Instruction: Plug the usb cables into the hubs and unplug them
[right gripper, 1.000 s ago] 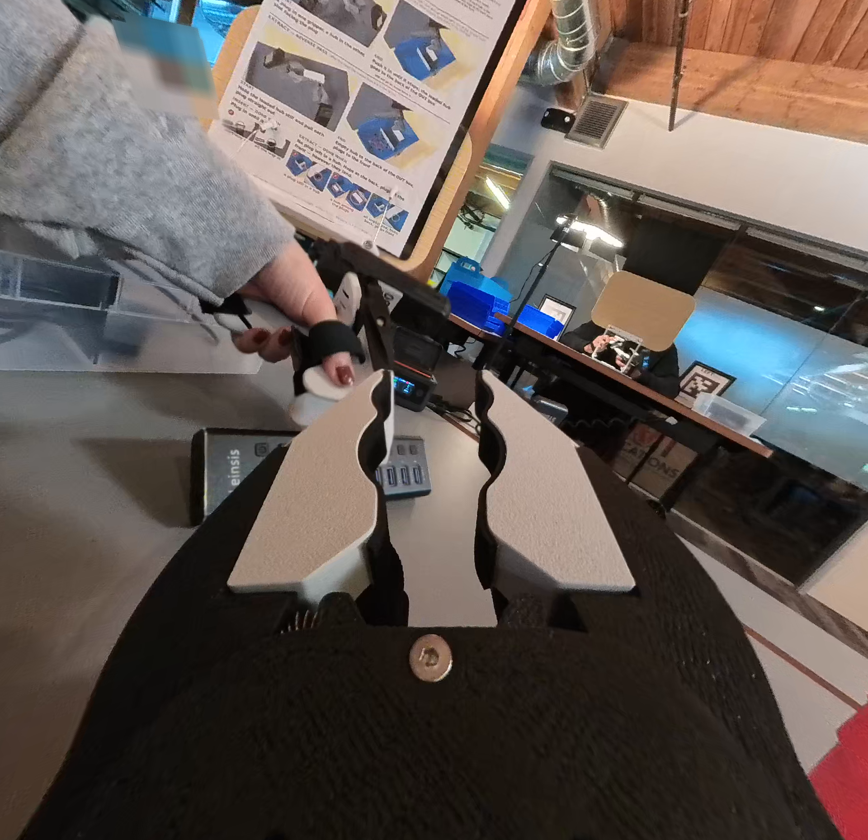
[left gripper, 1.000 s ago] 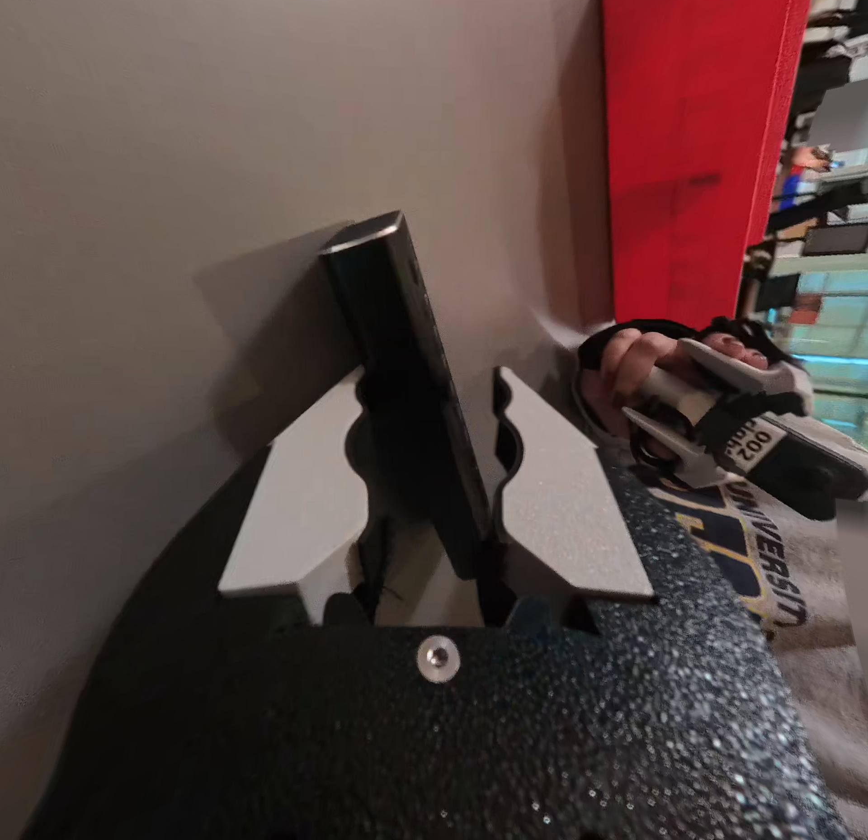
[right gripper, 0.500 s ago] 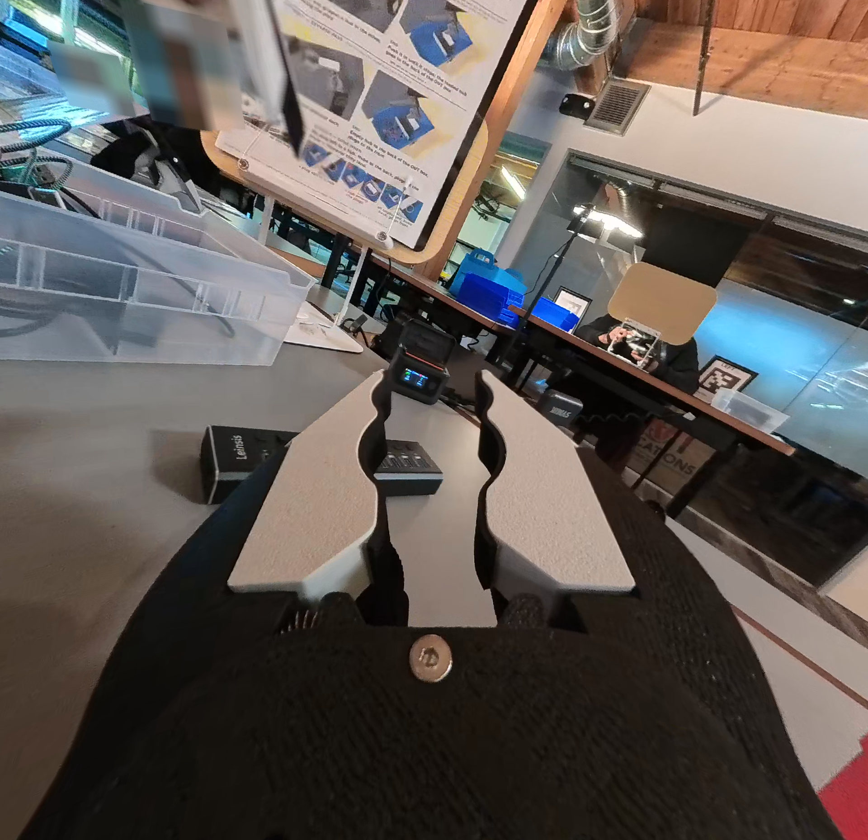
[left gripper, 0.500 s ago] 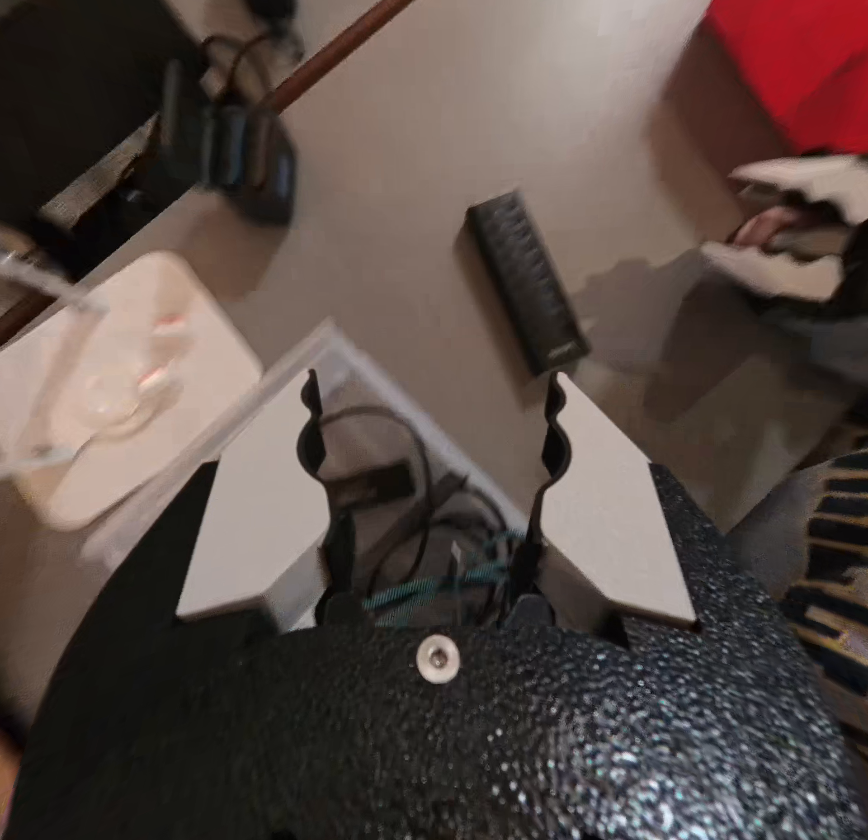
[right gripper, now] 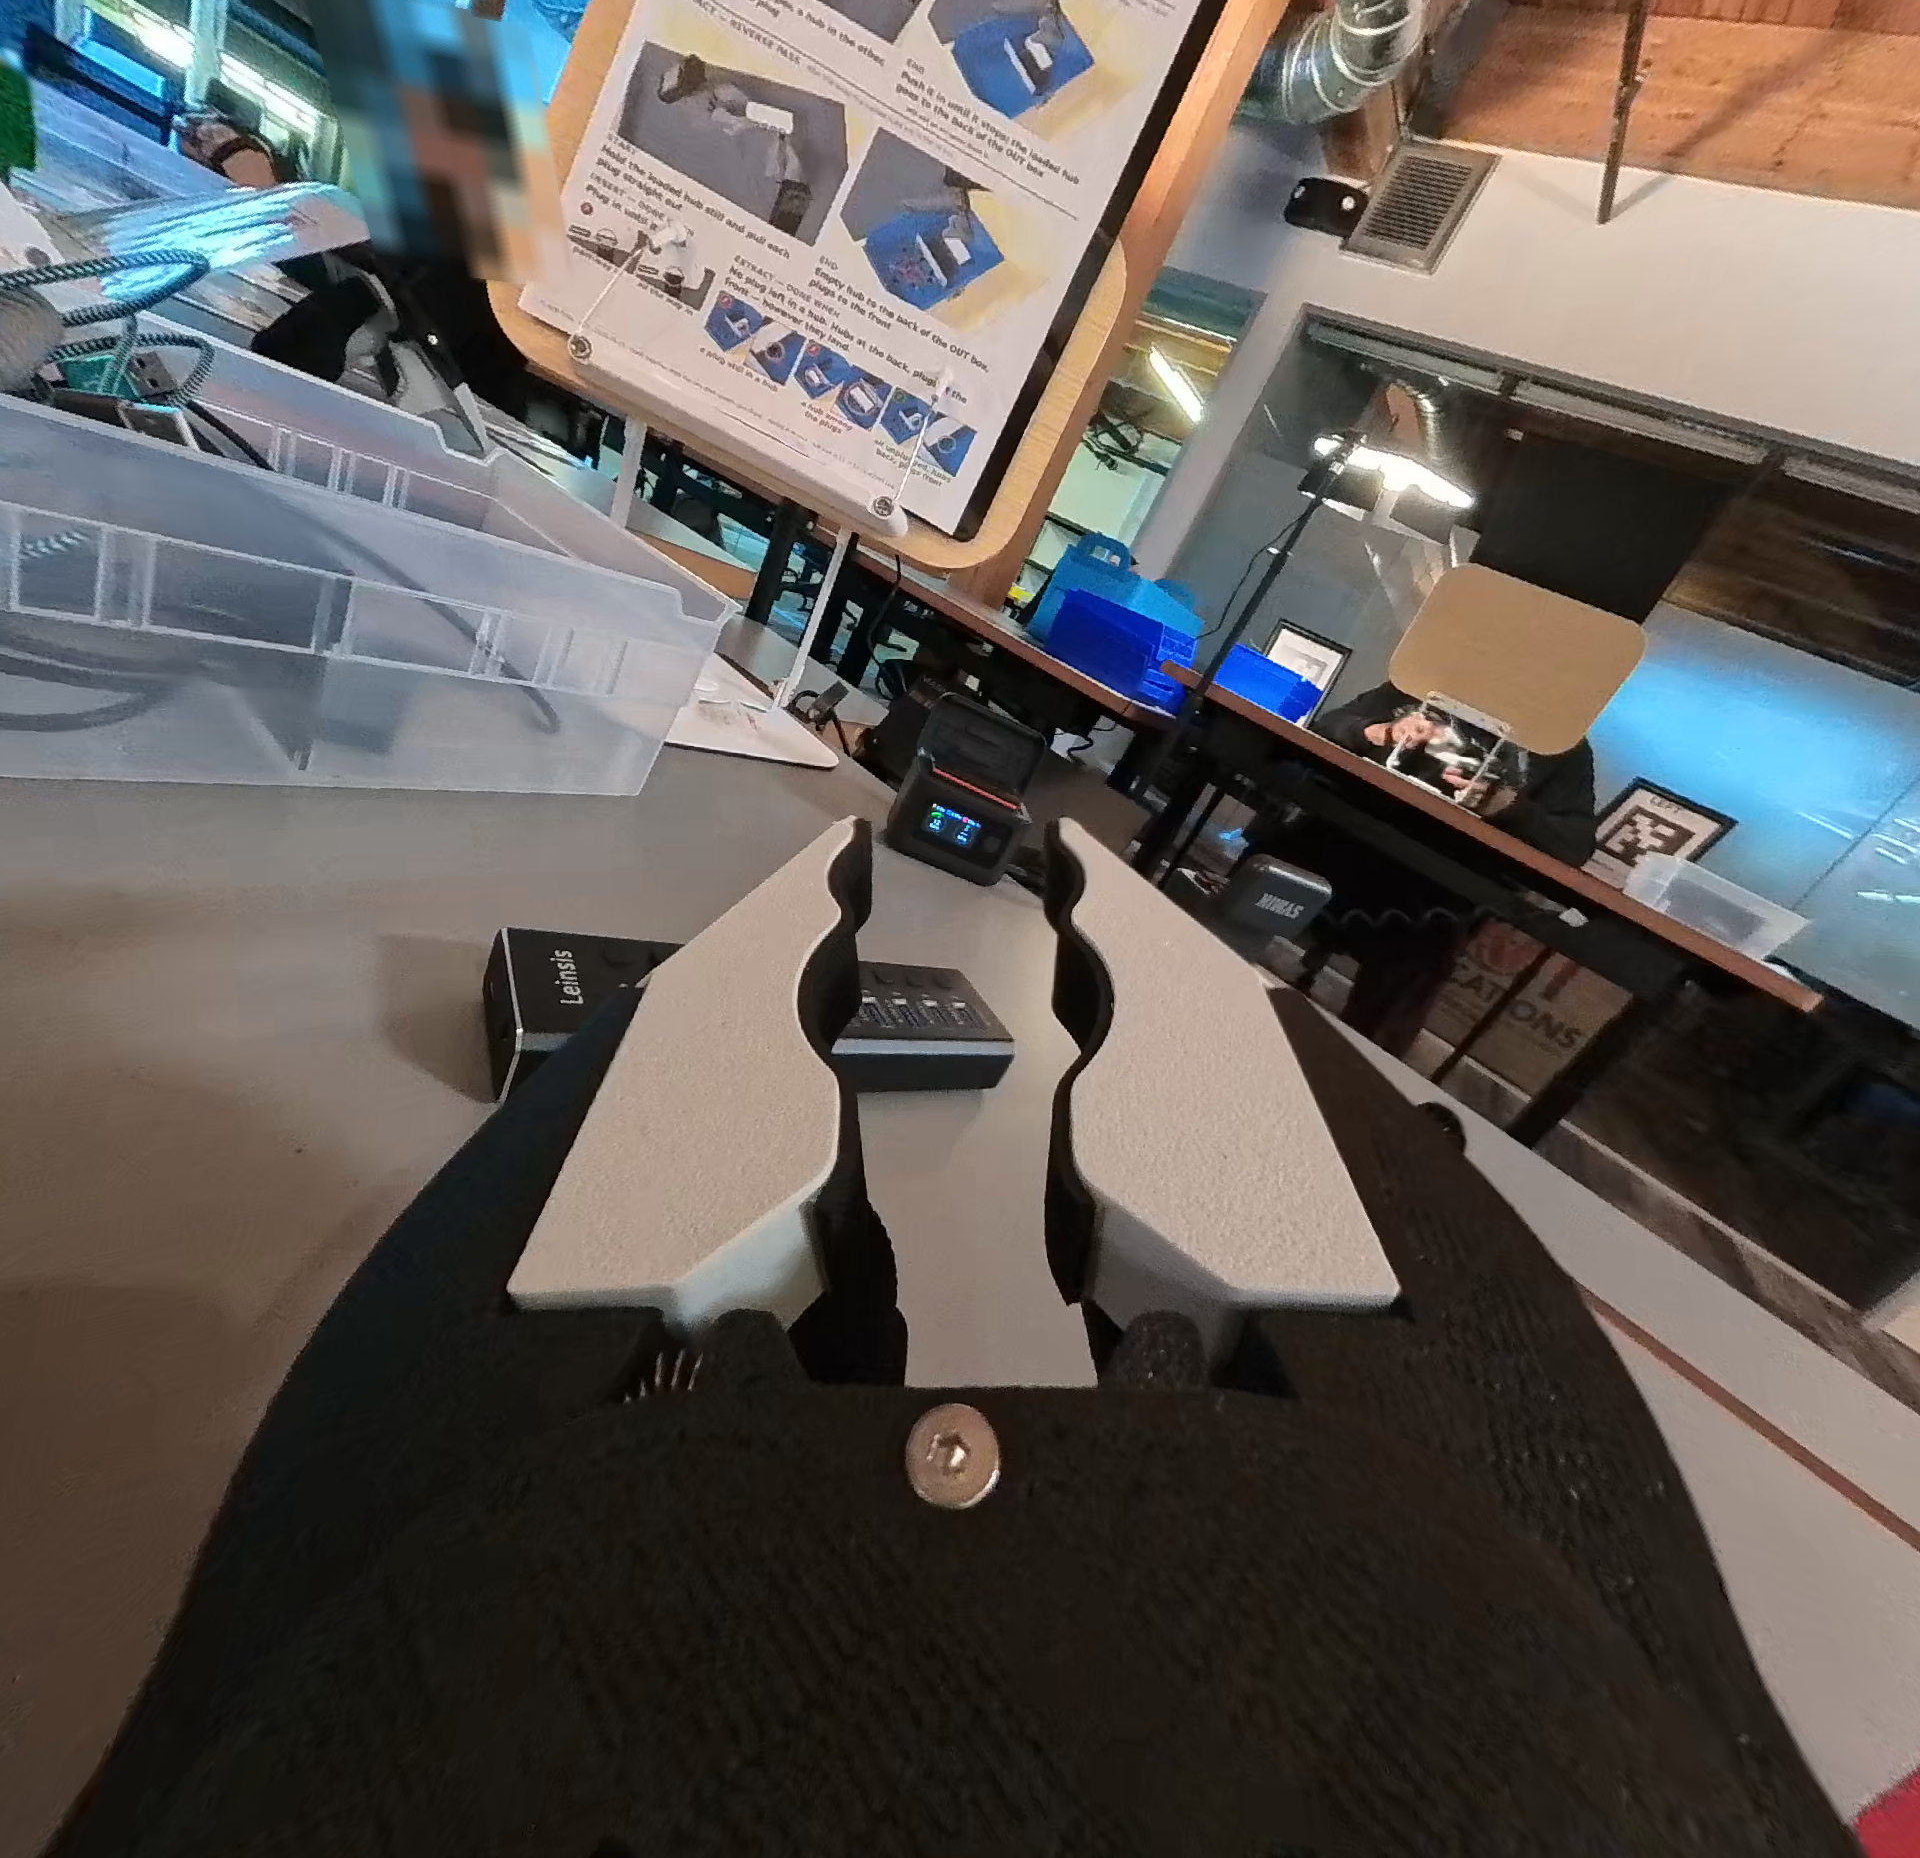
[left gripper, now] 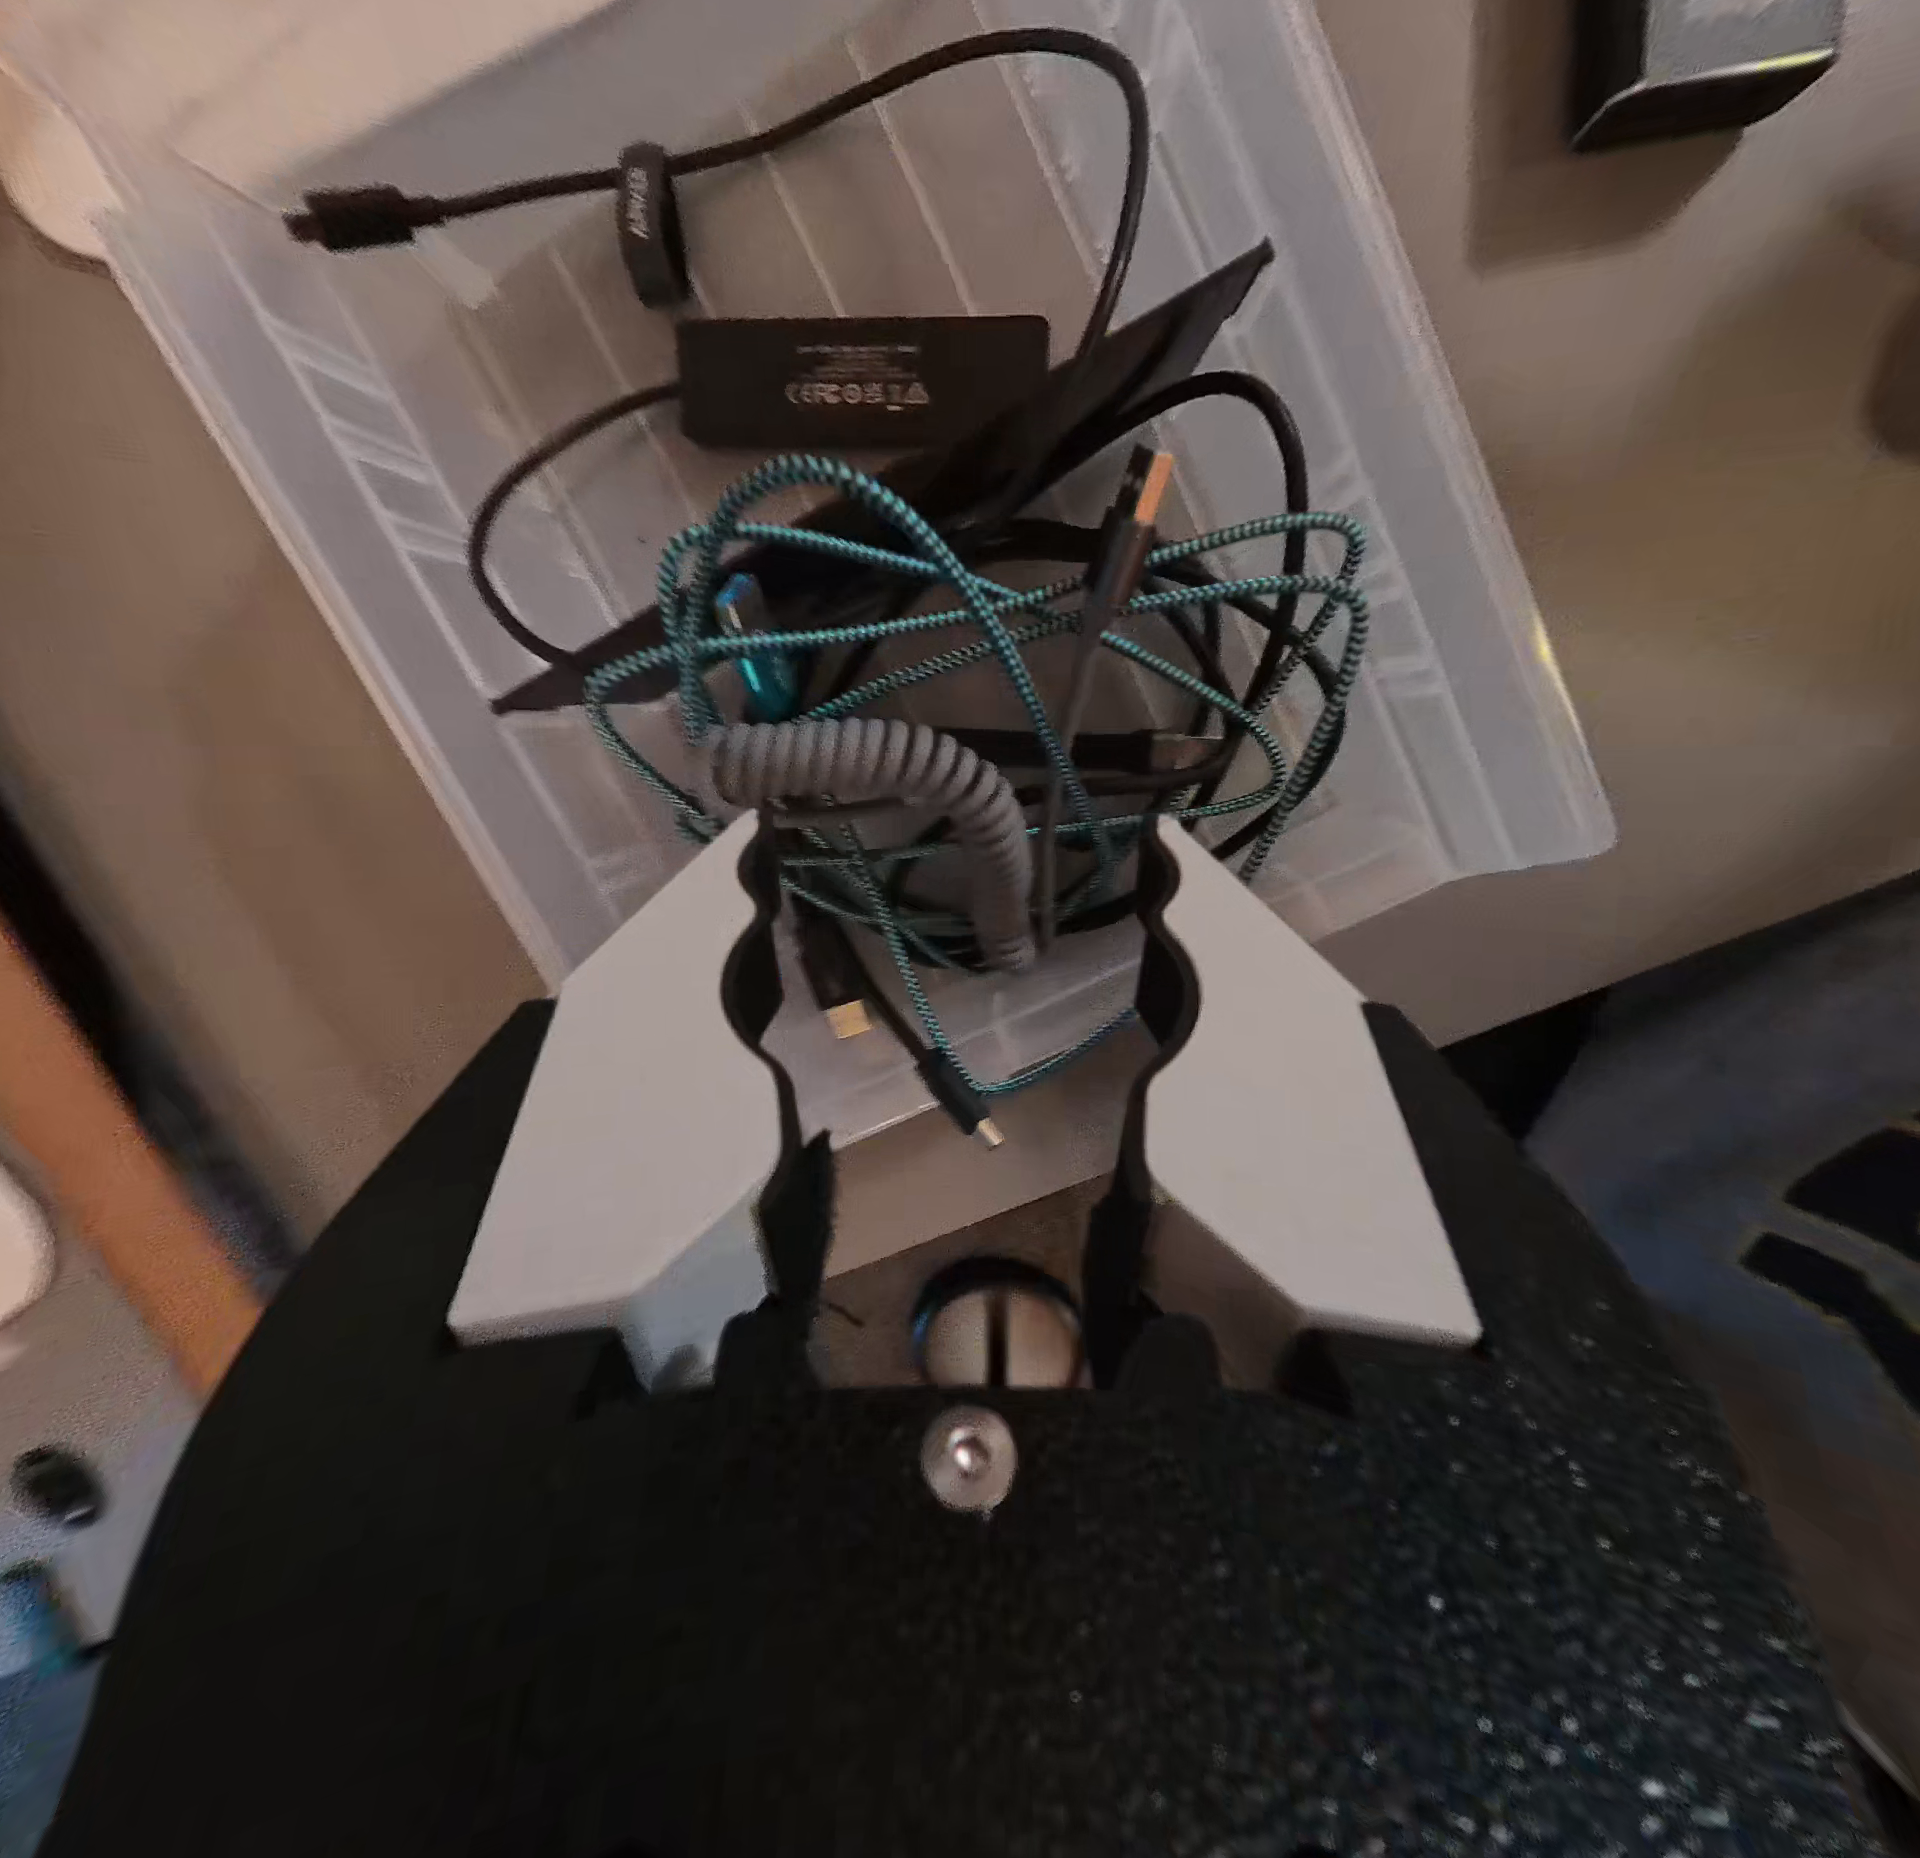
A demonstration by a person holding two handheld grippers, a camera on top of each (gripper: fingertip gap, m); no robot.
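Note:
In the left wrist view my left gripper [left gripper: 961, 832] is open and empty, hovering over a clear plastic bin [left gripper: 1455, 582]. The bin holds a tangle of a teal braided cable [left gripper: 935, 561], a grey coiled cable [left gripper: 894, 759], black cables and a flat black hub [left gripper: 862, 374]. A USB plug [left gripper: 1143, 499] sticks up from the tangle. A dark multi-port hub [left gripper: 1704, 32] lies on the table beyond the bin. In the right wrist view my right gripper [right gripper: 956, 837] is open and empty, low over the table, just short of that hub [right gripper: 561, 987].
The clear bin [right gripper: 312, 645] stands left of the right gripper on the grey table [right gripper: 208, 1081]. A small black device with a lit screen [right gripper: 966, 811] sits behind the hub. An instruction board on a stand [right gripper: 831, 198] stands at the table's back. A person sits at a far table. Tip to tip, the grippers are about 35 cm apart.
My left gripper let go of the dark hub, which now lies flat on the table. It then swung over to the bin of cables. The right gripper has hardly moved.

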